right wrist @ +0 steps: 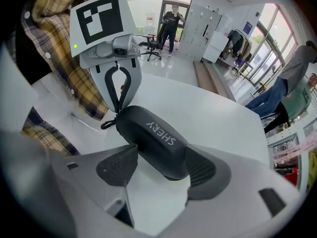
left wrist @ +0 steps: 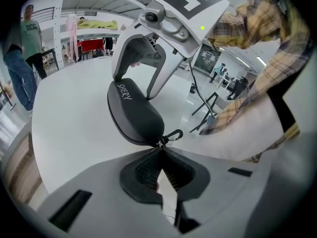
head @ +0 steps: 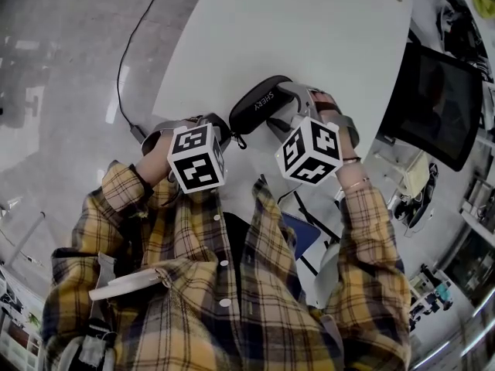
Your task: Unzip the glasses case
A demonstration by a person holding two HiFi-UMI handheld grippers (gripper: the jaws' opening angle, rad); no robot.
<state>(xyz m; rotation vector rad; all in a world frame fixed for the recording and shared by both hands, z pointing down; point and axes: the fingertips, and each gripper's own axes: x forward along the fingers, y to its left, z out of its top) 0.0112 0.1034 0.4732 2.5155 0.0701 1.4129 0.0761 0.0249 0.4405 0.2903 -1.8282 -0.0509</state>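
The right gripper (right wrist: 159,166) clamps the glasses case (right wrist: 148,133), probably stiff and light, between its jaws. The left gripper (left wrist: 161,150), jaws closed, pinches the small zip pull (left wrist: 161,142) at its tips.

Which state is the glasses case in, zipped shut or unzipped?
Shut: the glasses case shows no gap between its halves, and the left gripper is pinching its zip pull.

White table (head: 309,22), dark screen (head: 437,103) alongside
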